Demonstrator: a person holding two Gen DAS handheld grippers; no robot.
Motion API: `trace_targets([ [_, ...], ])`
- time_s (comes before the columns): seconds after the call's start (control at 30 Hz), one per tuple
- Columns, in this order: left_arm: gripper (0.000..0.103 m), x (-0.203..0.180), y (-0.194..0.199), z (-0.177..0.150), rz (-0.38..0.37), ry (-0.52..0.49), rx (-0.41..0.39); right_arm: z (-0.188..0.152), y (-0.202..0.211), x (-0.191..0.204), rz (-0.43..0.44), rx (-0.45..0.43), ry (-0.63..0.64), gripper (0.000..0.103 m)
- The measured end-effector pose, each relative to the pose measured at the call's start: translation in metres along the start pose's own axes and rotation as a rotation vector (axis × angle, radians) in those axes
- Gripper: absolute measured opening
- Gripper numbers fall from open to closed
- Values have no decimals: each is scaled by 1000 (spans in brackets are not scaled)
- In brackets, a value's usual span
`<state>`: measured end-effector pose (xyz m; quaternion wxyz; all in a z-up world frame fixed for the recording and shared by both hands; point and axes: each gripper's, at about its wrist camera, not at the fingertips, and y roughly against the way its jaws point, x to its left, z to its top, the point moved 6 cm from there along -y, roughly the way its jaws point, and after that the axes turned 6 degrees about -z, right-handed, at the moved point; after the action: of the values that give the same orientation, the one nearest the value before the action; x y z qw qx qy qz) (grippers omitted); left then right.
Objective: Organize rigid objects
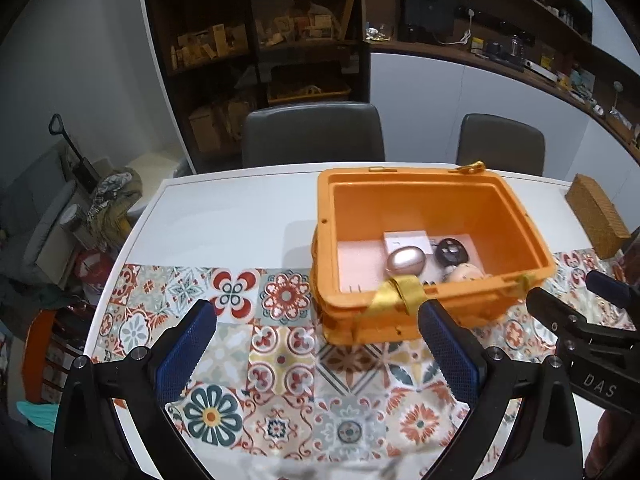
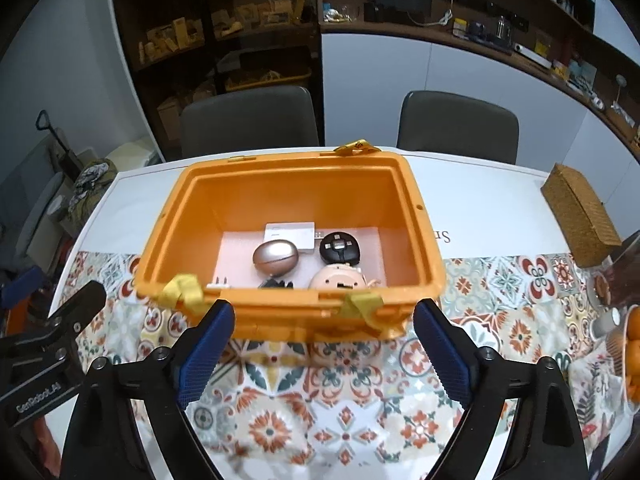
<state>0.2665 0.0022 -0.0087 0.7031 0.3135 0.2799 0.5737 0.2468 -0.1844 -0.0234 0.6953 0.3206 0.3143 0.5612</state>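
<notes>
- both grippers were seen with jaws spread wide and nothing between them: the left gripper (image 1: 316, 344) and the right gripper (image 2: 324, 344) were each held clear of the orange bin (image 2: 400, 208), over the patterned cloth (image 2: 280, 420) on its near side.
- several small things were already laid in the orange bin: a rose-gold case (image 2: 275, 259), a black round case (image 2: 340, 249), a pale pink case (image 2: 339, 280) and a white card (image 2: 290, 234) were found on its floor, toward its near wall.
- the step in hand was judged to be a drawing back after a drop into the bin, with both grippers empty.
- no further loose item could be made out on the cloth beside the bin, so the task was judged close to done.
- the next move was judged to call for a search for anything left outside the bin, or for its lid, which was not seen.
- the bin lay straight ahead of the right gripper and ahead and to the right of the left one.
</notes>
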Motion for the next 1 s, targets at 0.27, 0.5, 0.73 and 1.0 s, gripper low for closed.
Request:
trace_targets([
  [0.27, 103, -7, 36, -22, -4, -27, -25, -30, 36, -6, -12, -21, -4, 93],
  [0.5, 103, -11, 55, -45, -16, -25, -16, -53, 64, -14, -41, -43, -8, 93],
  [0.73, 103, -17, 66, -67, -27, -37, -1, -77, 84, -19, -68, -45, 2, 93],
  [1.0, 103, -19, 74, -85, -37, -47, 16, -99, 94, -24, -76, -34, -10, 93],
])
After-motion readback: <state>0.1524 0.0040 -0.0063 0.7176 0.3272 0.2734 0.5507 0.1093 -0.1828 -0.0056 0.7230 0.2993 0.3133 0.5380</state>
